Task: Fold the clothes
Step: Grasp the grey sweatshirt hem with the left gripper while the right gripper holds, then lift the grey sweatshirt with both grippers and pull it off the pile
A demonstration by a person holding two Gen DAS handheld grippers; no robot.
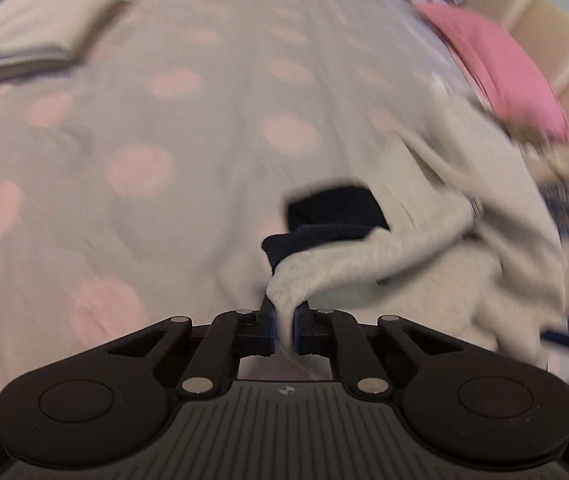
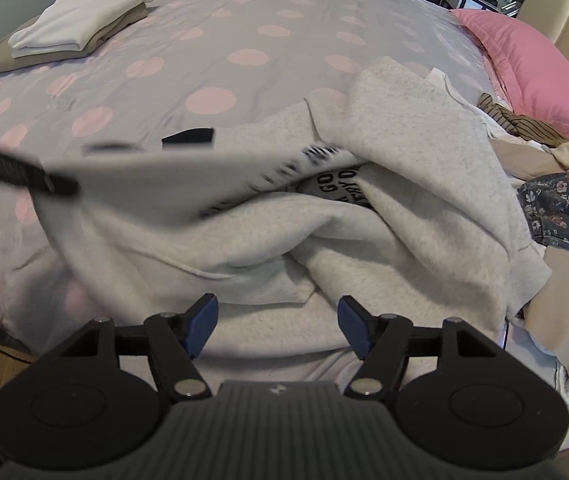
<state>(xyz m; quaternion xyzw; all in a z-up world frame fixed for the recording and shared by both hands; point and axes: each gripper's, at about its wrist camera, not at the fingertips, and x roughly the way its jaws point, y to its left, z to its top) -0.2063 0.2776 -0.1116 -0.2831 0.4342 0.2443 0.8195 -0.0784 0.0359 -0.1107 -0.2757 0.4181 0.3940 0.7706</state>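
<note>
Pinched tight between the blue pads of the left gripper (image 1: 284,326) is a fold of the grey sweatshirt (image 1: 424,240), the jaws pressed together on the fleece so that only a thin strip of cloth shows between them. From that grip the fabric rises and stretches away to the right, a navy cuff (image 1: 324,220) showing dark just beyond the fingers. The left view is smeared with motion blur, the polka-dot duvet (image 1: 164,140) streaking beneath it.

Over on the right wrist camera, the right gripper (image 2: 278,326) hovers low above the near hem of the sweatshirt (image 2: 404,160), its jaws spread wide, blue pads (image 2: 202,326) well apart and holding nothing. The garment lies crumpled in front of it on the grey duvet with pink dots (image 2: 204,60), black lettering (image 2: 340,186) peeking out from a fold in the middle. At far left the other gripper's dark finger comes in, blurred, lifting a sheet of the sweatshirt clear of the bed.

At the far left corner sits a folded stack of white and beige clothes (image 2: 72,28). To the right, a pink pillow (image 2: 524,64) rests by the headboard, with a striped garment (image 2: 524,122) and a floral garment (image 2: 564,204) heaped beside the sweatshirt.
</note>
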